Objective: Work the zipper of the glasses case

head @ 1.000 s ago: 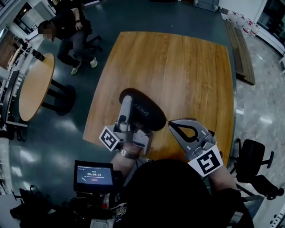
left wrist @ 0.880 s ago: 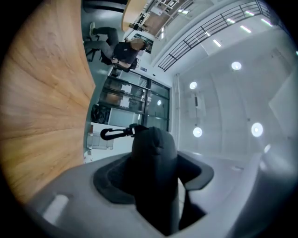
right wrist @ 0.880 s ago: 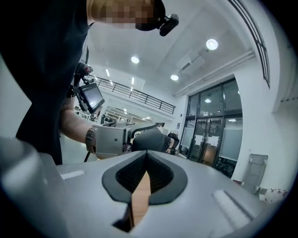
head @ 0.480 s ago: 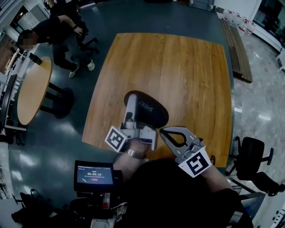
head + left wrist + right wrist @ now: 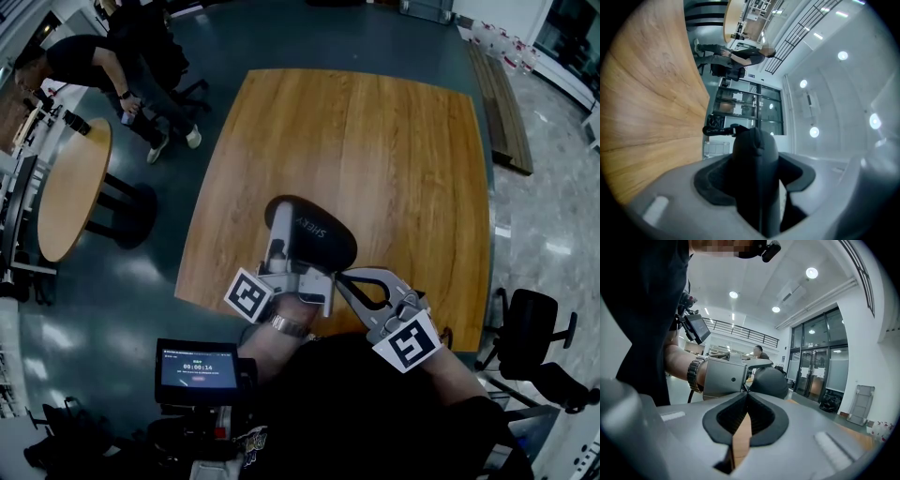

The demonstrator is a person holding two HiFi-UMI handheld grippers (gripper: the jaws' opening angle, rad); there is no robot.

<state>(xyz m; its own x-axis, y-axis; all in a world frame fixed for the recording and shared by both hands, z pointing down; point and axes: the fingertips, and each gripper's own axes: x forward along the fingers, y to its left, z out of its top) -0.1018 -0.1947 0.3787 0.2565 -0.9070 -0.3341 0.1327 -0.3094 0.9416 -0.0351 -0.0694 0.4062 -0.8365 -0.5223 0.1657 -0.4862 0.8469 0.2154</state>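
A black oval glasses case (image 5: 314, 234) with white print hangs over the near edge of the wooden table (image 5: 375, 141). My left gripper (image 5: 291, 246) is shut on it across its width; one grey finger (image 5: 277, 232) runs along the case's left side. In the left gripper view the case (image 5: 757, 145) fills the gap between the jaws of that gripper (image 5: 757, 168). My right gripper (image 5: 339, 274) is shut, its tip at the case's near right end. In the right gripper view its tips (image 5: 746, 392) meet just before the case (image 5: 769, 381); no zipper pull shows.
A round wooden table (image 5: 70, 183) stands at the left on the dark floor, with a person (image 5: 94, 61) beyond it. An office chair (image 5: 530, 328) stands at the right. A small screen (image 5: 199, 368) hangs at my chest.
Both grippers and the case have sunk toward me. The right gripper has shifted left, closer to the left one. The person at the far left has changed posture.
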